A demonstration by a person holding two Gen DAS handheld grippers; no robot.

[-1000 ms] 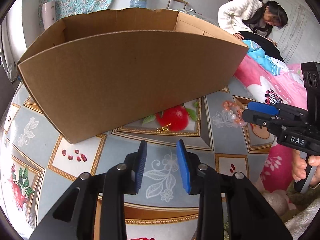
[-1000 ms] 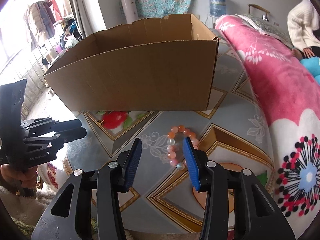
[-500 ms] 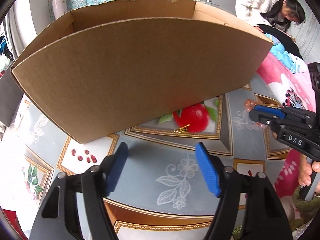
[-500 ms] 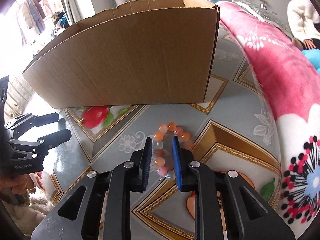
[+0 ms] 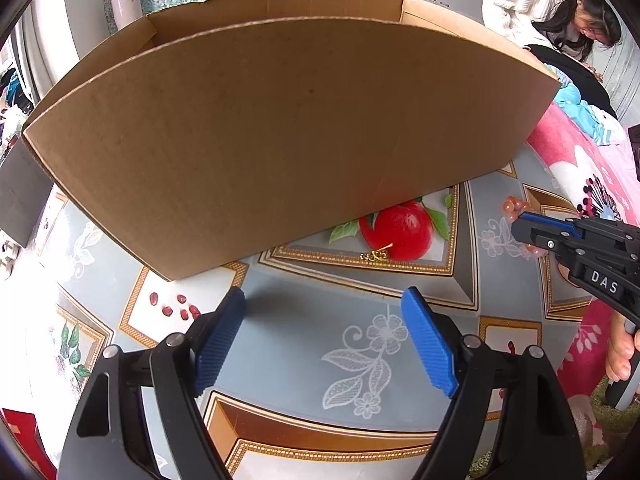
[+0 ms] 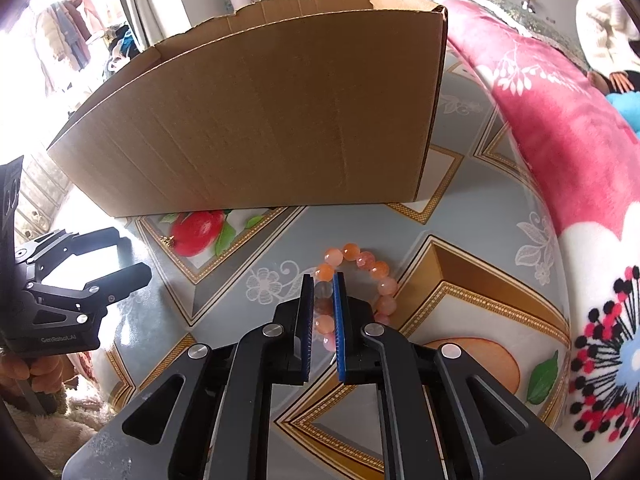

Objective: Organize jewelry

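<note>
A pink-orange bead bracelet [image 6: 372, 268] lies on the patterned tablecloth in front of a brown cardboard box [image 6: 260, 120]. My right gripper [image 6: 323, 280] is shut on the bracelet's left side, beads showing between the blue pads. In the left wrist view the right gripper [image 5: 520, 226] covers most of the bracelet [image 5: 512, 205]. A small gold earring [image 5: 376, 254] lies on the printed red apple, just ahead of my left gripper [image 5: 324, 304], which is wide open and empty. The earring also shows in the right wrist view [image 6: 167, 241], with the left gripper [image 6: 128, 256] near it.
The box [image 5: 280, 128] is tall and open-topped, close behind both pieces. A pink floral blanket [image 6: 560, 120] borders the table on the right. A person in white [image 5: 552, 12] sits at the far right. The tablecloth [image 5: 320, 344] carries fruit prints.
My right gripper moved down and forward and closed on the bracelet. My left gripper opened wide and moved closer to the box and earring.
</note>
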